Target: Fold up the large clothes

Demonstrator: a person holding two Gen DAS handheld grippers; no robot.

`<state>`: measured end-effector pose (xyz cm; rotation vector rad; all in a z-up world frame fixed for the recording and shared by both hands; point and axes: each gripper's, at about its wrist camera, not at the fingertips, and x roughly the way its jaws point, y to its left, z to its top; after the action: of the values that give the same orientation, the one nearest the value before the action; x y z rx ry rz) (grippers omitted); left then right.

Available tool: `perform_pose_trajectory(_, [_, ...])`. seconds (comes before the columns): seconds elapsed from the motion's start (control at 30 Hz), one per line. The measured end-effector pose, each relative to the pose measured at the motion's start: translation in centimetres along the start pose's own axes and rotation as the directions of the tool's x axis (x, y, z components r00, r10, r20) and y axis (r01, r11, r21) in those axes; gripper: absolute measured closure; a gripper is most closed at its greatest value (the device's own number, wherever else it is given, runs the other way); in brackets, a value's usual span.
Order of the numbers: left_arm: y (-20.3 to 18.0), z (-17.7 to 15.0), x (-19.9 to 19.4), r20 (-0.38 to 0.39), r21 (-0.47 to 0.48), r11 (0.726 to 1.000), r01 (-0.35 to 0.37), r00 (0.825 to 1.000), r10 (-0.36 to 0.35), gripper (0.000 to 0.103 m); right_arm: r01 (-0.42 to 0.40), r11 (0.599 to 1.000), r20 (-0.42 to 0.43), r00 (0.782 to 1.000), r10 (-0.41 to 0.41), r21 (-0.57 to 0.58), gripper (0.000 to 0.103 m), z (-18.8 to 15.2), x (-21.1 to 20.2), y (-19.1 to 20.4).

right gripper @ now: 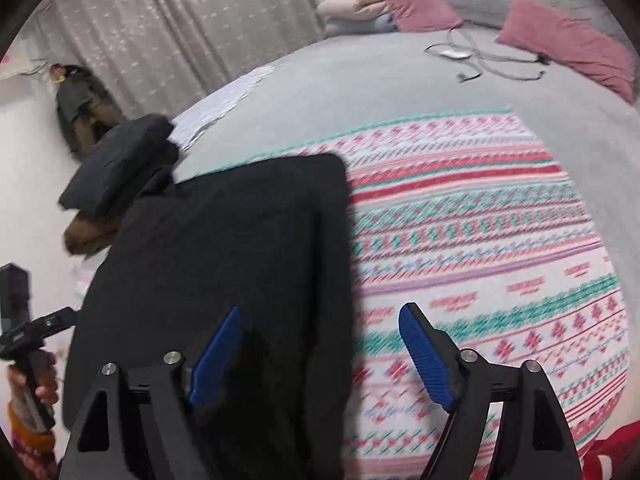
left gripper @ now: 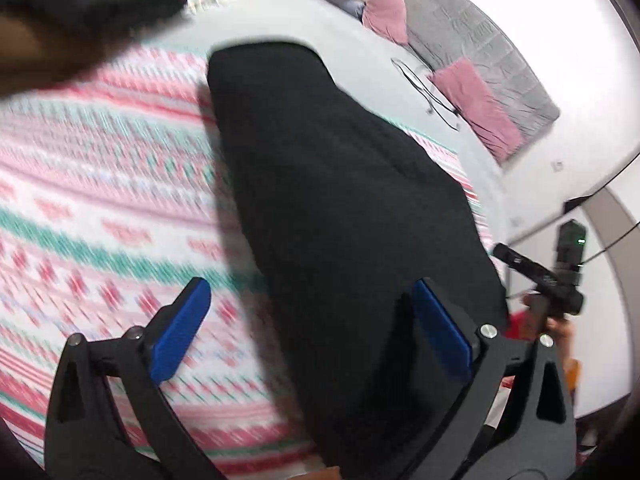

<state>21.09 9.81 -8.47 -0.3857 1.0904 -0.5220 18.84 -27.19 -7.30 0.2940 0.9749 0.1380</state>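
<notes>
Far left edge of the bed [right gripper: 360, 80]: a folded dark stack [right gripper: 120, 160] sits there. Next to it the black garment [right gripper: 240, 260], folded flat on the patterned blanket [right gripper: 480, 240], along that blanket's left edge. Left gripper [left gripper: 312, 328] hangs over the garment's near end, jaws wide apart, nothing pinched. Right gripper [right gripper: 320, 356] straddles the garment's right edge, jaws apart too, pads clear of the cloth. Pink pillows [right gripper: 560, 40] line the bed's far edge
</notes>
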Motion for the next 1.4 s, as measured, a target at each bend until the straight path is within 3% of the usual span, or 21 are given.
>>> perform_pose_trajectory(0.13, [0.4, -0.5, 1.6, -0.052, -0.061, 0.995, 0.073, 0.996, -0.076, 0.002, -0.114, 0.992, -0.087, 0.989, 0.118, 0.045, 0.019, -0.5, 0.9, 0.1])
perform_pose_trajectory(0.33, [1.6, -0.2, 3.8, -0.028, -0.173, 0.972, 0.157, 0.986, -0.164, 0.001, -0.245, 0.951, -0.192, 0.941, 0.28, 0.188, 0.019, -0.3, 4.3, -1.5])
perform_pose_trajectory(0.53, [2.3, 0.1, 6.7, -0.035, -0.242, 0.939, 0.245, 0.965, -0.26, 0.001, -0.342, 0.892, -0.236, 0.878, 0.416, 0.296, 0.017, 0.4, 8.1, -3.4])
perform_pose_trajectory(0.6, [2.7, 0.1, 7.2, -0.032, -0.266, 0.924, 0.273, 0.956, -0.292, 0.001, -0.367, 0.872, -0.245, 0.858, 0.452, 0.325, 0.013, 0.6, 9.3, -4.0])
perform_pose_trajectory(0.77, [4.0, 0.3, 7.1, 0.0, -0.274, 0.91, 0.311, 0.946, -0.323, 0.004, -0.451, 0.817, -0.234, 0.804, 0.547, 0.359, 0.012, 1.3, 11.3, -3.9])
perform_pose_trajectory(0.93, [5.1, 0.0, 6.4, 0.013, -0.271, 0.909, 0.317, 0.945, -0.326, 0.008, -0.48, 0.816, -0.244, 0.791, 0.562, 0.322, 0.014, 2.0, 12.3, -2.5])
perform_pose_trajectory(0.97, [5.4, 0.1, 6.3, 0.014, -0.268, 0.911, 0.314, 0.947, -0.322, 0.011, -0.485, 0.815, -0.247, 0.788, 0.565, 0.317, 0.017, 2.1, 12.4, -2.4])
perform_pose_trajectory(1.0, [5.3, 0.1, 6.1, 0.02, -0.267, 0.913, 0.307, 0.949, -0.313, 0.013, -0.491, 0.812, -0.248, 0.784, 0.57, 0.315, 0.028, 1.9, 11.9, -2.4])
perform_pose_trajectory(1.07, [4.8, 0.0, 5.5, 0.033, -0.267, 0.918, 0.292, 0.955, -0.294, 0.022, -0.51, 0.791, -0.229, 0.77, 0.595, 0.338, 0.041, 1.3, 11.8, -2.6])
perform_pose_trajectory(1.2, [1.2, 1.1, 3.8, 0.026, -0.165, 0.958, 0.235, 0.972, -0.233, 0.03, -0.537, 0.781, -0.165, 0.78, 0.604, 0.319, 0.059, 0.7, 10.0, -3.1])
perform_pose_trajectory(1.4, [-6.2, 3.7, 2.9, 0.008, 0.007, 0.974, 0.228, 0.974, -0.228, 0.035, -0.593, 0.753, -0.048, 0.776, 0.629, 0.284, 0.063, 0.3, 5.0, -4.5])
